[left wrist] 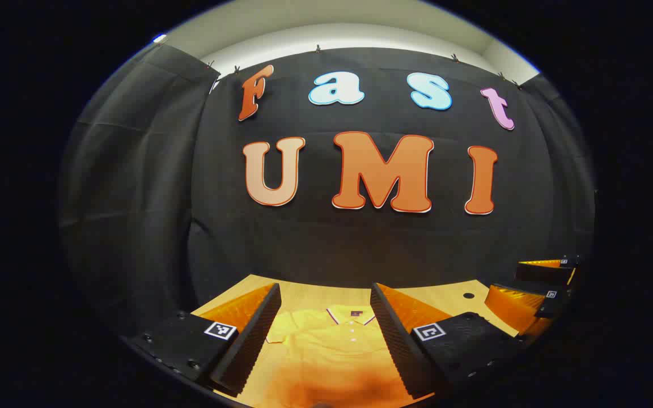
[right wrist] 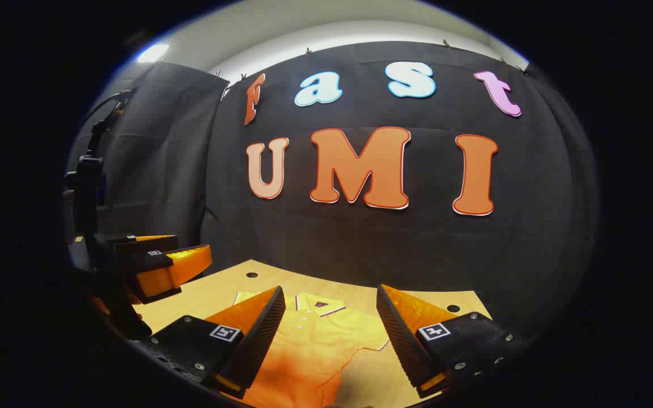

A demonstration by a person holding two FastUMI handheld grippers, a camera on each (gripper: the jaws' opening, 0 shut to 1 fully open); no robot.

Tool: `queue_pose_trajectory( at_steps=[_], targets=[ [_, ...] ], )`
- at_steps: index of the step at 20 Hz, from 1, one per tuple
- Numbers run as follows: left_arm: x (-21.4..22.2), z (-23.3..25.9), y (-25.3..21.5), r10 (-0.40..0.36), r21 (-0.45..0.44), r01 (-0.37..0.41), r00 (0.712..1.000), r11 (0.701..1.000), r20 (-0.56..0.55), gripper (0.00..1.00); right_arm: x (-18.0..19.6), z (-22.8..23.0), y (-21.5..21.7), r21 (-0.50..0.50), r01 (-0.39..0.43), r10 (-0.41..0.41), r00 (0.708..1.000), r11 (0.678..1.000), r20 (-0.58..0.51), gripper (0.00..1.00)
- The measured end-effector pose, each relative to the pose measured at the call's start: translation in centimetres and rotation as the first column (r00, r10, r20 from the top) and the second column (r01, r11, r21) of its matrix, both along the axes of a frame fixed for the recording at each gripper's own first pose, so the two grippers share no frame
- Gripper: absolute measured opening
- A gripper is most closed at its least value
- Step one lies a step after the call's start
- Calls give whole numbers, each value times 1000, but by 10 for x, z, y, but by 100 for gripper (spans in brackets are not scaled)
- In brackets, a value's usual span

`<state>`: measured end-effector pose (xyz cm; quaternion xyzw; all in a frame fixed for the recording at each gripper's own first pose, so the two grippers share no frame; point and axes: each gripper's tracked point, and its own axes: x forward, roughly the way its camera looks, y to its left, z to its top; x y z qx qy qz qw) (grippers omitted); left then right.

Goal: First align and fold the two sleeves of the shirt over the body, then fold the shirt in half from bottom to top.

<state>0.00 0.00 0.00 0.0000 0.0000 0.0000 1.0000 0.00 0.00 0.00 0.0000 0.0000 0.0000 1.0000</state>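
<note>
Yellow shirt flat on tabletop at frame bottom, left hand-held gripper and right hand-held gripper both released above it

Left tool — 2 ribbed wedge fingers, screwed mounts, square coded markers; right tool identical.

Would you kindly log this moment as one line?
yellow polo shirt: flat, unfolded on wooden table | left gripper: open | right gripper: open
</note>
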Motion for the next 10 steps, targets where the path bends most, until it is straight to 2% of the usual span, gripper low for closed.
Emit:
queue_pose_trajectory(
  at_steps=[4,10],
  targets=[
    [4,11,45,-5,1,5,1000,1000,14,98,9,14,26,29,33,-33,999,999,7,98],
    [16,25,94,-12,5,12,1000,1000,22,97,20,24,57,-3,60,-60,998,998,-7,98]
  ],
)
